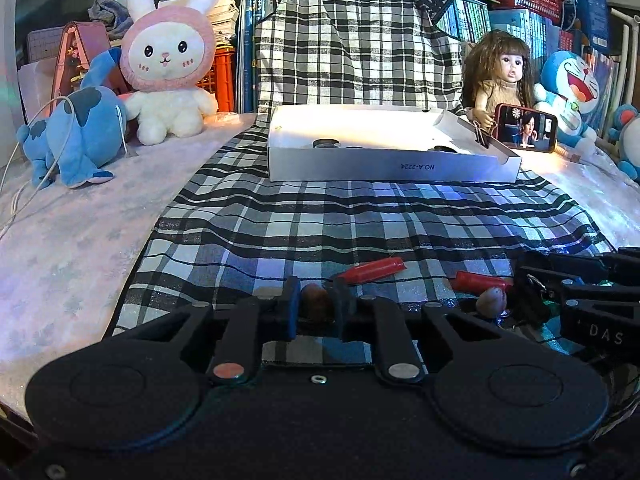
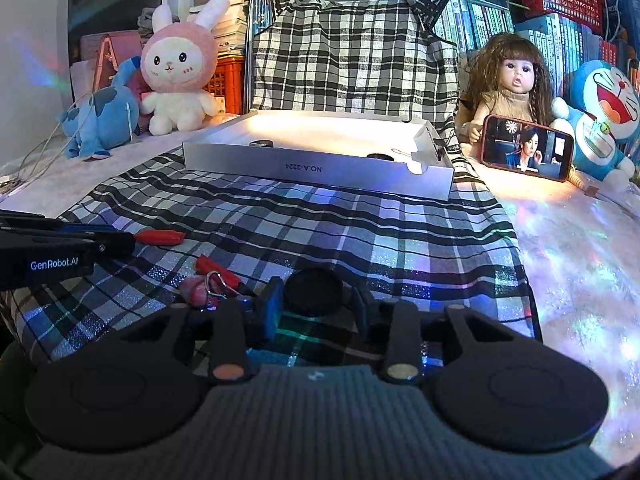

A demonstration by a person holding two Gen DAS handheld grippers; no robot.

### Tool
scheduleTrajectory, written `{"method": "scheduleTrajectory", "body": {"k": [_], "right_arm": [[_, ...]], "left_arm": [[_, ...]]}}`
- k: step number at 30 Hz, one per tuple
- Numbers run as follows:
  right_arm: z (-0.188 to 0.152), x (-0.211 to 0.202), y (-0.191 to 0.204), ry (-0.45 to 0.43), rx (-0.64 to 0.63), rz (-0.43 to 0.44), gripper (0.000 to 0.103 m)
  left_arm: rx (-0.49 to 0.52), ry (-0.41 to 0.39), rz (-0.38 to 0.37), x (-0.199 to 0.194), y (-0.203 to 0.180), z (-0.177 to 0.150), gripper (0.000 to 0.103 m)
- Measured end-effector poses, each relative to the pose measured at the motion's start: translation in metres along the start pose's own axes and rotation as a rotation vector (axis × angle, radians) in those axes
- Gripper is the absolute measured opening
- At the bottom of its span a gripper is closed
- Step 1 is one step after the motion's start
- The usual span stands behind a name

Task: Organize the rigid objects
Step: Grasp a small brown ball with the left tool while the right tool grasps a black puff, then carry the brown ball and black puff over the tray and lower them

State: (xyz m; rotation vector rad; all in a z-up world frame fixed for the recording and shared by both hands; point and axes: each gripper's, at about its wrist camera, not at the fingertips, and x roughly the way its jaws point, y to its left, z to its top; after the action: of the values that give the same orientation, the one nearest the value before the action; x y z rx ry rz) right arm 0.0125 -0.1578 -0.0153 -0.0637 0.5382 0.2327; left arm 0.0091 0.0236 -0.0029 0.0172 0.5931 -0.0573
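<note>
Under both claws, checked cloth (image 1: 360,216)

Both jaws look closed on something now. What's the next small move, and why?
Probably lift both straight up a little, then carry toward the white box. The left gripper has its jaws shut on a small brown piece, and the right gripper on a black round disc, both low over the checked cloth. The box is open beyond them and already holds dark pieces.
</note>
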Motion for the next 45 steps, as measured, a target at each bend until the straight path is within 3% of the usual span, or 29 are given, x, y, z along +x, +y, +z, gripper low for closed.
{"method": "scheduleTrajectory", "body": {"k": [1, 24, 37, 45], "right_arm": [[0.0, -0.001, 0.0, -0.001, 0.002, 0.0, 0.037], [0.022, -0.006, -0.013, -0.025, 0.032, -0.025, 0.037], [0.08, 0.02, -0.051, -0.034, 0.113, -0.035, 0.037], [0.122, 0.061, -0.08, 0.001, 0.167, -0.04, 0.037]], "left_arm": [[0.006, -0.001, -0.001, 0.0, 0.0, 0.0, 0.016], [-0.015, -0.036, -0.077, 0.004, 0.004, 0.044, 0.016], [-0.049, -0.03, -0.131, 0.046, 0.01, 0.118, 0.016], [-0.07, 0.015, -0.151, 0.101, 0.01, 0.168, 0.016]]}}
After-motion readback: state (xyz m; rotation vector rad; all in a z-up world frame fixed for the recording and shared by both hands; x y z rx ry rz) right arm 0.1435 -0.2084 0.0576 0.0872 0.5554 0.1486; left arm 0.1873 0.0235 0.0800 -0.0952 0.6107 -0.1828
